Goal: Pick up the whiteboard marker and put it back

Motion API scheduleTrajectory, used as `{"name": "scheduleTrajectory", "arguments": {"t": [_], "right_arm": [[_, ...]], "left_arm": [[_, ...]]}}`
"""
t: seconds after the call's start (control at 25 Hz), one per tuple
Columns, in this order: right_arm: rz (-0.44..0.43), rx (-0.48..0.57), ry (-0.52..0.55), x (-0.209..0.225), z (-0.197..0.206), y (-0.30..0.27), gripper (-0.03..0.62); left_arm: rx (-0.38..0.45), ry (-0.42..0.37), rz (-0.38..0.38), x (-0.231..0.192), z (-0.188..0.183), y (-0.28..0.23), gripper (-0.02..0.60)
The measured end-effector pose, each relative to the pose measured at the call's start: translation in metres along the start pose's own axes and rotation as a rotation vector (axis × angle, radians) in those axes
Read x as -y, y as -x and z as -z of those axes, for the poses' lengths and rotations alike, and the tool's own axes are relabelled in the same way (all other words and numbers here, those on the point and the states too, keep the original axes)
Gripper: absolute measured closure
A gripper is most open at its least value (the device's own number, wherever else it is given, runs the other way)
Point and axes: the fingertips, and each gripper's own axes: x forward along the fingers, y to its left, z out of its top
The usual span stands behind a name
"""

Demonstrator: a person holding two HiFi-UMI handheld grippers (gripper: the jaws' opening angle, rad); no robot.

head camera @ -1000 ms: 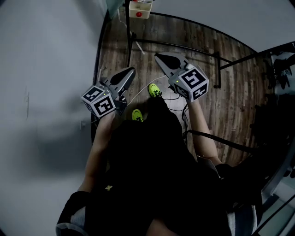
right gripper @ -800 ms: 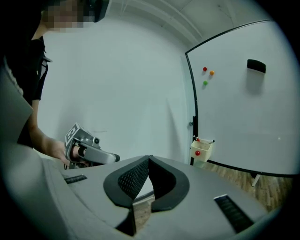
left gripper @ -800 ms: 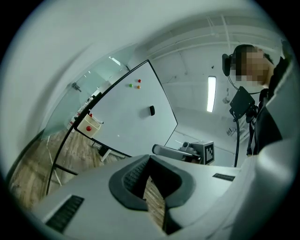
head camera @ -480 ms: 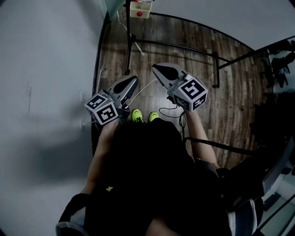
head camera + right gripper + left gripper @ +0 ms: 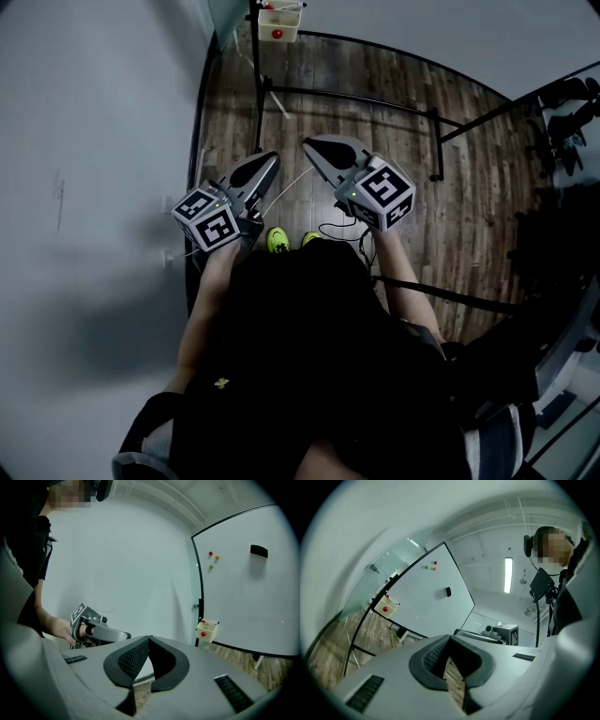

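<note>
Left tongs [image 5: 270,159] and right tongs [image 5: 311,144] are clenched, empty; release one before you reach the cream holder box [image 5: 278,22]. Approach squarely.

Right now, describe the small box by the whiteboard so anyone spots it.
Find the big black-framed whiteboard. At its lower corner nearest the wall sits a cream box. Unlike the black eraser and coloured magnets higher up, it bears one red dot.
</note>
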Motion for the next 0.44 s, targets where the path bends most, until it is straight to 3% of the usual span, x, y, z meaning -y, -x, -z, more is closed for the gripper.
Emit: {"name": "scheduleTrajectory", "arguments": {"t": [0.44], "right_arm": [[-0.013, 0.028, 0.009, 0.004, -0.011, 0.002, 0.595]], "left_arm": [[0.005, -0.020, 0.010, 0.005, -0.006, -0.015, 0.575]]}}
